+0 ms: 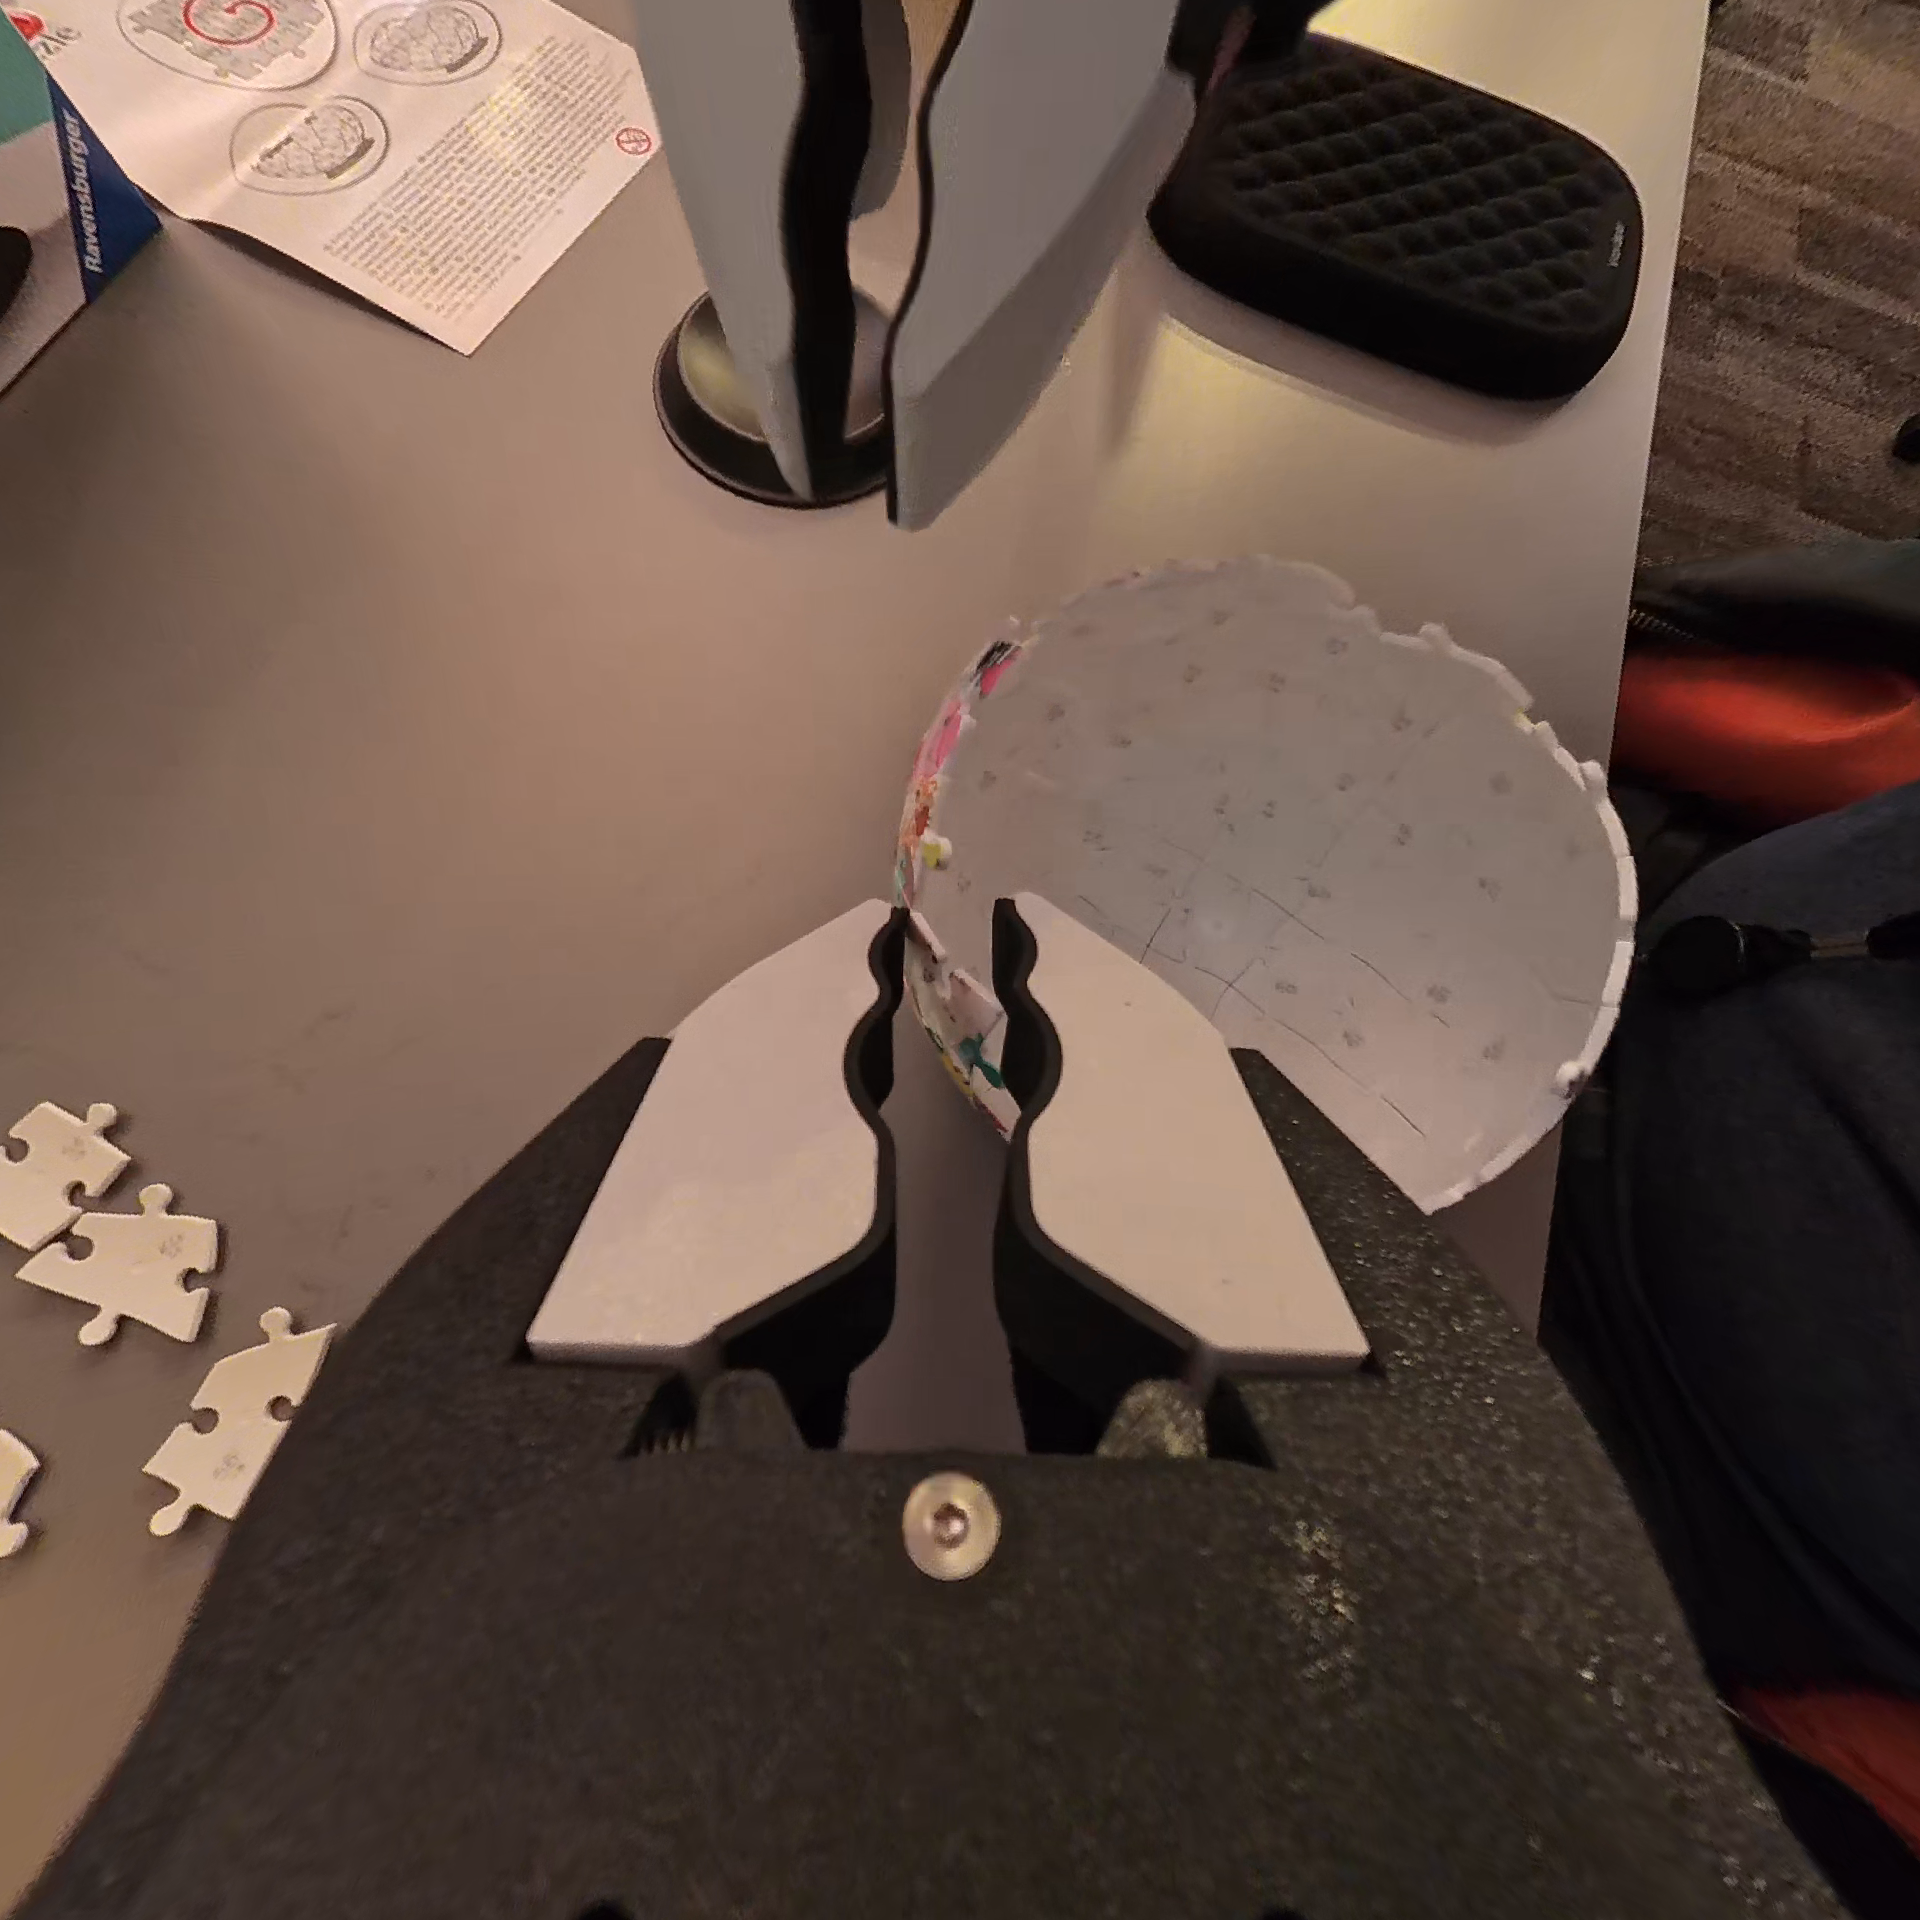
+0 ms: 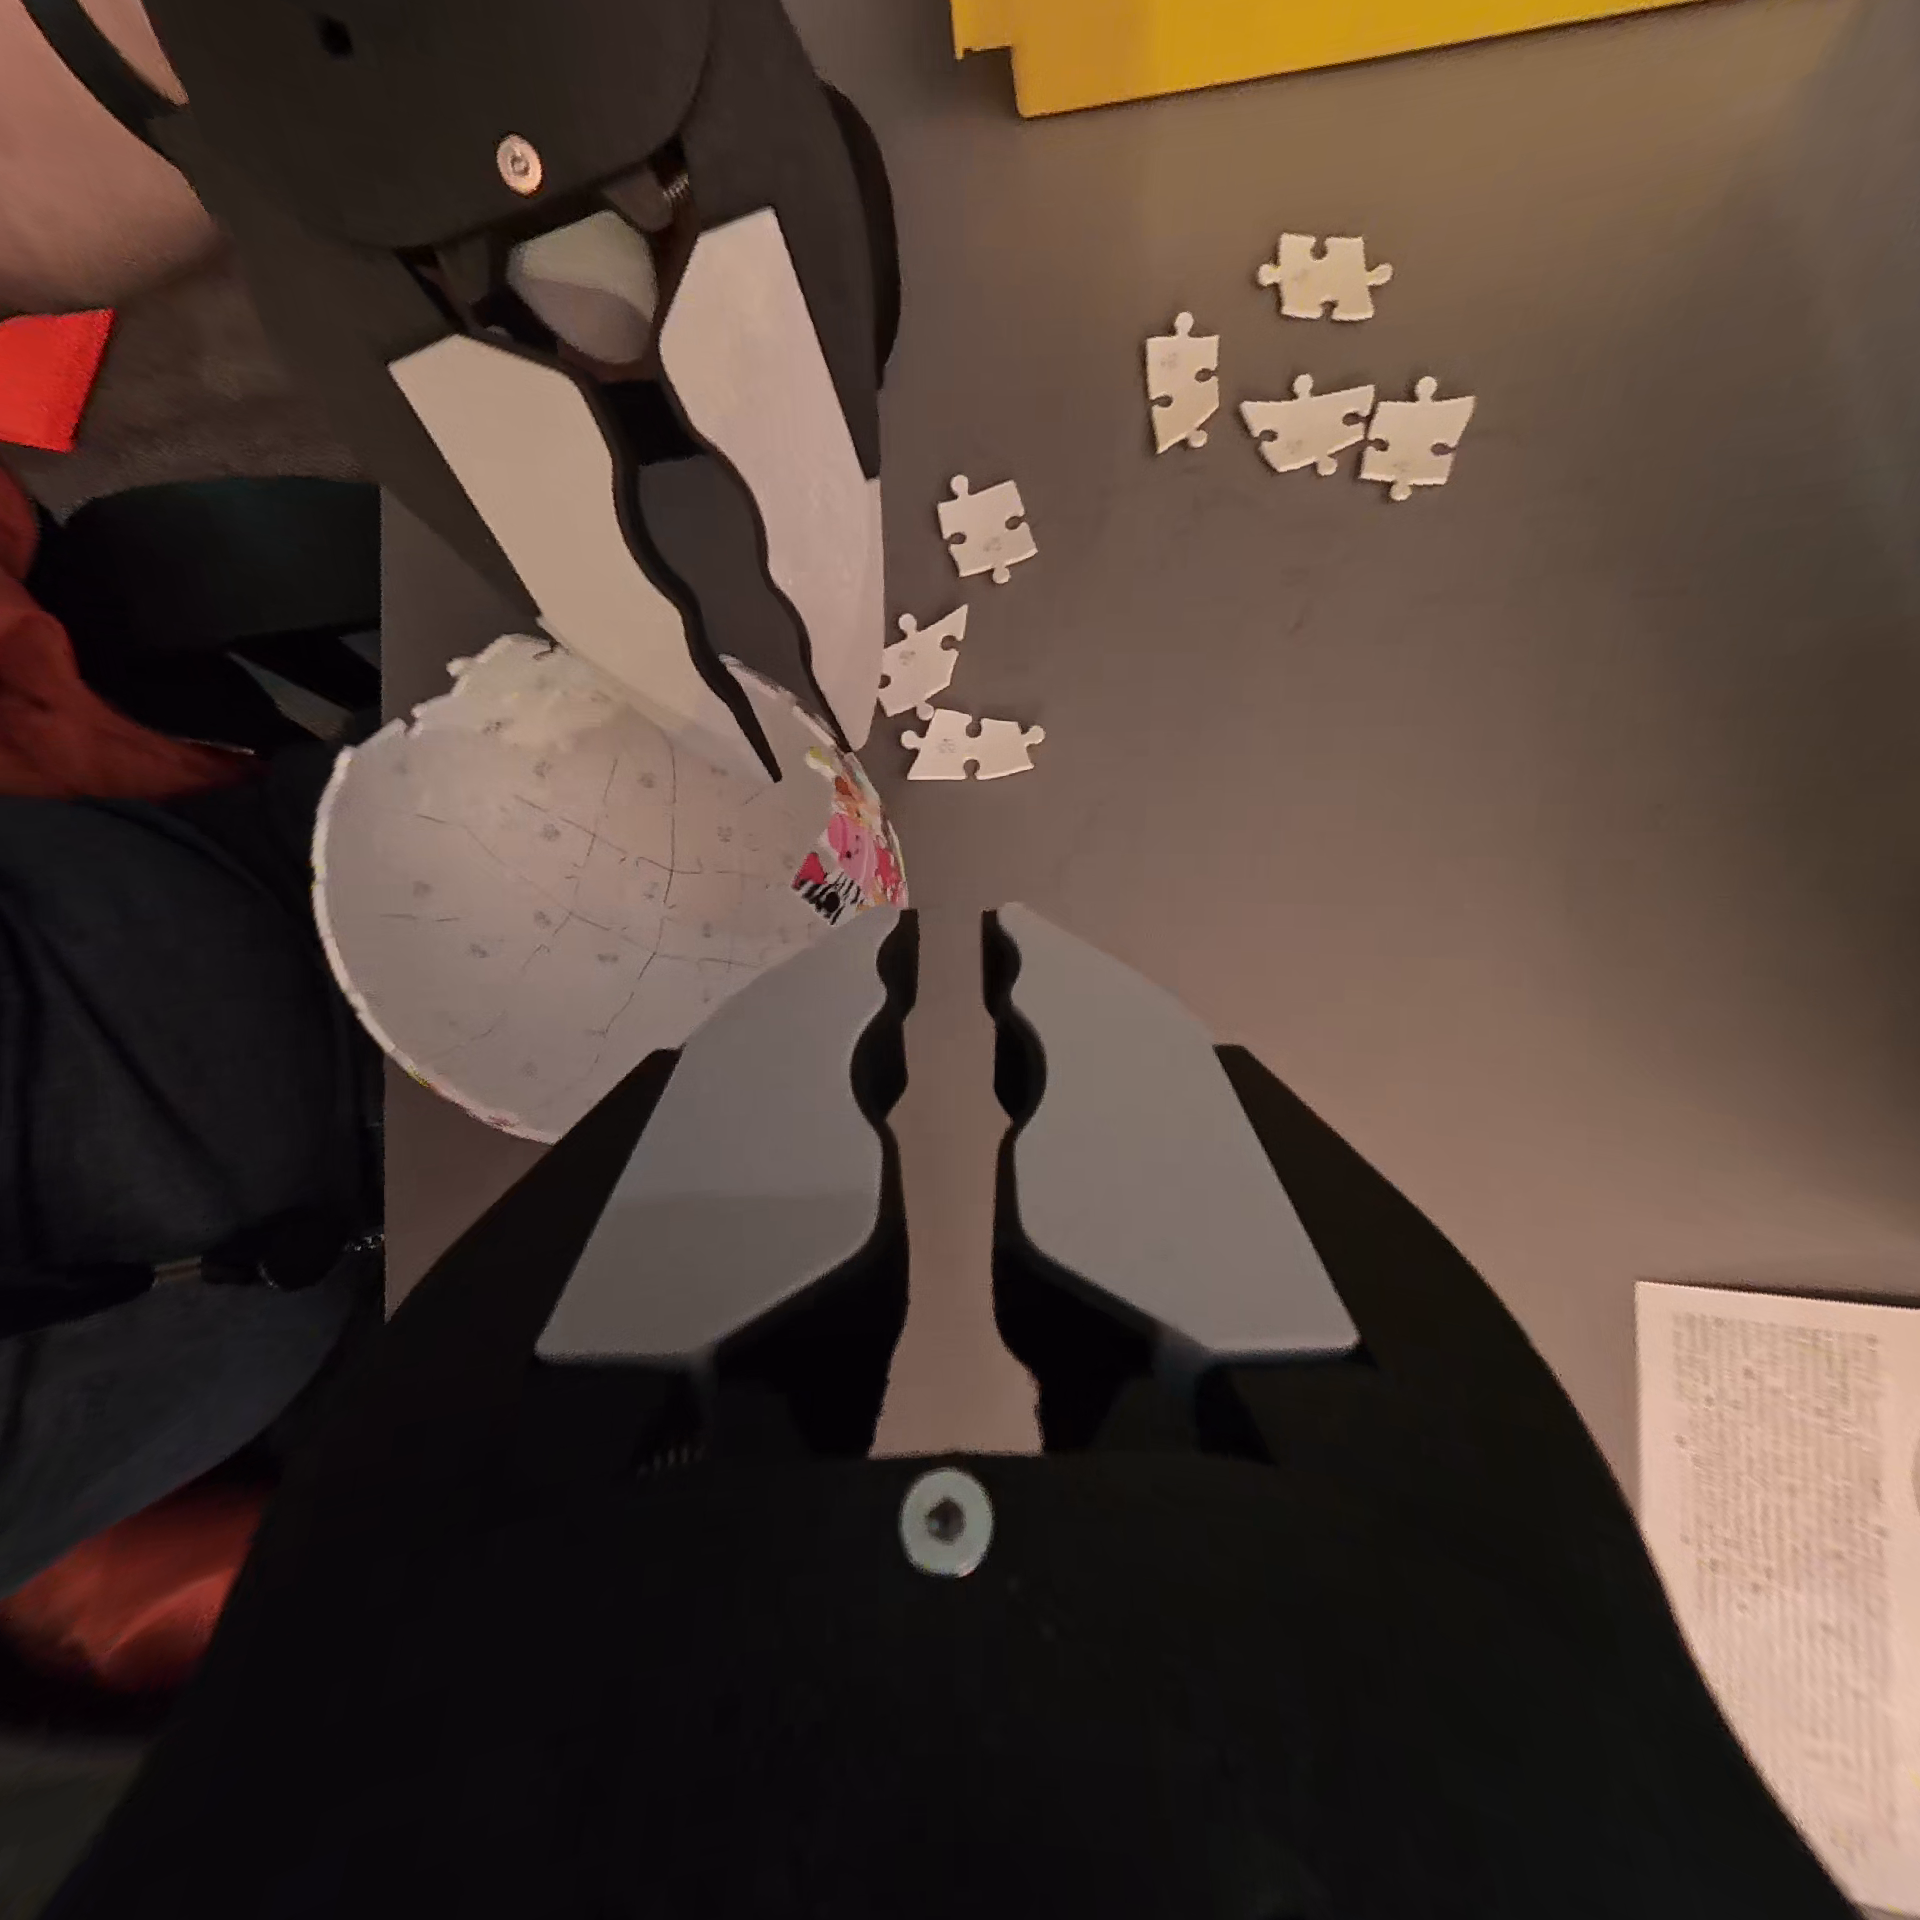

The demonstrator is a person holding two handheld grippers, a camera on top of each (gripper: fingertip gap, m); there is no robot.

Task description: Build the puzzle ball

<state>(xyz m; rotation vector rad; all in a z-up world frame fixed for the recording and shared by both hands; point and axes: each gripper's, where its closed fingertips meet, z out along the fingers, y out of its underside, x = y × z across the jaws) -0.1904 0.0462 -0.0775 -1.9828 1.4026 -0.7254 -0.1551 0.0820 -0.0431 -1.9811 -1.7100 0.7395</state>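
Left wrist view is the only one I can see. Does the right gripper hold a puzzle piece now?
Observer: No. The right gripper is empty; bare table shows between its fingers.
Operator: How many loose pieces are there? I count only four.
Observer: Seven loose pieces lie white side up beside the half ball.
Operator: Is anything beyond them?
Observer: Yes, a yellow object, cut off by the picture's top edge.
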